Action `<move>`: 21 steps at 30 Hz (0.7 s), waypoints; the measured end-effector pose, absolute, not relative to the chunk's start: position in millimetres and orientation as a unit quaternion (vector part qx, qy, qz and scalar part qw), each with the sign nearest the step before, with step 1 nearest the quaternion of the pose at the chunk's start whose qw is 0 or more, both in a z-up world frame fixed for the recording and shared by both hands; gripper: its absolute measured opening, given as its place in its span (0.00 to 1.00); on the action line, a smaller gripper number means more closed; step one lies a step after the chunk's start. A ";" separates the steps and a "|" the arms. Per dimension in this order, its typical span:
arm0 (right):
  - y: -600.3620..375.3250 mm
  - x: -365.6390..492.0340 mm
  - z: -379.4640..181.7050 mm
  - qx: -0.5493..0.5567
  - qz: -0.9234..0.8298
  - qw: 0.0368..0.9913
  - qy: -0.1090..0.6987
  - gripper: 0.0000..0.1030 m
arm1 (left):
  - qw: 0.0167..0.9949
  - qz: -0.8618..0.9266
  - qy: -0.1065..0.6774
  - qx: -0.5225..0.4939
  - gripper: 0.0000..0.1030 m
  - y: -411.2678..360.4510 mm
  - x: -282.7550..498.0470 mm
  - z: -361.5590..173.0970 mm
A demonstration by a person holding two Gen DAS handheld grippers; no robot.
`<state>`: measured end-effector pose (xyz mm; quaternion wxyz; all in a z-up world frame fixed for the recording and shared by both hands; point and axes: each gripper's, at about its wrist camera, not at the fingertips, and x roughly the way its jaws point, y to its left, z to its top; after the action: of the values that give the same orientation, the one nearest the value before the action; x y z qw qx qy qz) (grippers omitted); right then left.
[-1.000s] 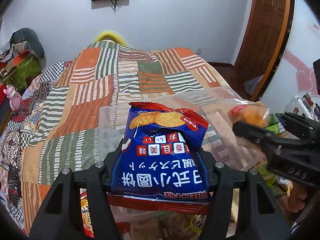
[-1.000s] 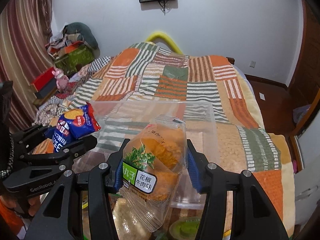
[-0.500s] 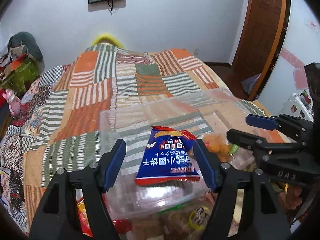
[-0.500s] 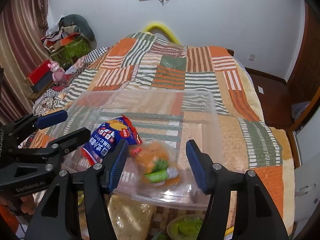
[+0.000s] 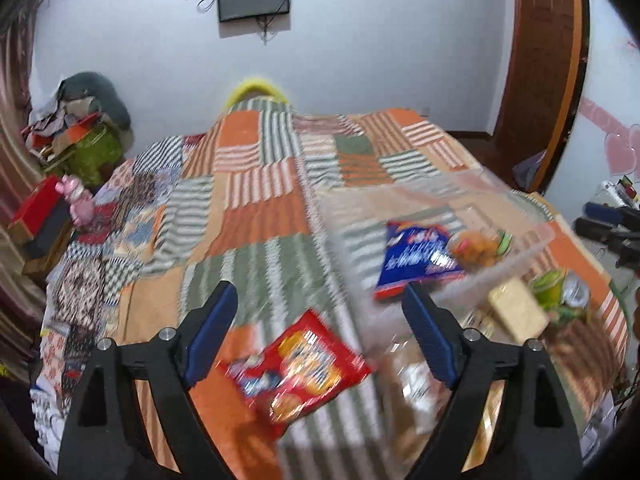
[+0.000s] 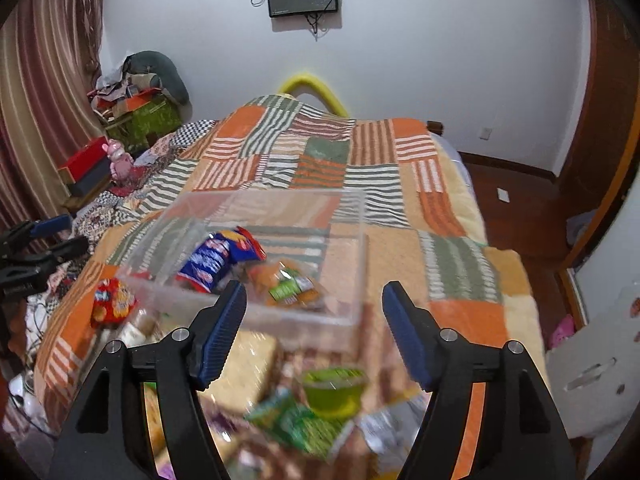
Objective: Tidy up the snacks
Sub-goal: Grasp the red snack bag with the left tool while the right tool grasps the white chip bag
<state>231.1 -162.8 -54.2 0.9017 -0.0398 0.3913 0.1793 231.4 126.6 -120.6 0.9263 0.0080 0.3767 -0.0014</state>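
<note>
A clear plastic bin [image 6: 352, 248] sits on the patchwork bed; it also shows in the left wrist view [image 5: 536, 244]. Inside lie a blue cracker bag [image 6: 216, 260], also in the left wrist view [image 5: 416, 256], and an orange snack bag [image 6: 288, 284], also in the left wrist view [image 5: 476, 244]. My left gripper [image 5: 320, 336] is open and empty above a red snack bag [image 5: 300, 368] on the bed. My right gripper [image 6: 314, 334] is open and empty, near the bin's front wall, over a green jelly cup [image 6: 332, 390] and loose snacks.
Several loose snacks lie in front of the bin: a beige packet [image 6: 248, 364], green packets [image 6: 296, 420], the red bag [image 6: 114, 298]. The bed edge drops to a wooden floor [image 6: 520, 200] on the right. Boxes and clutter [image 6: 92, 168] stand at the left.
Both grippers let go of their bags into the bin and pulled back. The left gripper swung left, now over the red bag; the right one drew back over the loose snacks.
</note>
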 end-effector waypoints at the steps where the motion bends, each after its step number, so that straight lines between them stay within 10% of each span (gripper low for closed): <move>1: -168.4 226.3 -54.8 -0.042 0.172 0.903 0.391 0.66 | 0.924 0.004 0.382 0.007 0.85 132.0 226.8 -124.6; 21: -223.3 203.8 -112.0 -0.028 0.092 0.880 0.466 0.67 | 0.883 0.034 0.466 -0.044 0.86 182.8 228.4 -216.2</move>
<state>203.8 -223.3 -112.0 0.8796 -0.0277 0.4659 0.0920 228.4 182.8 -216.2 0.8828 -0.0442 0.4664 0.0337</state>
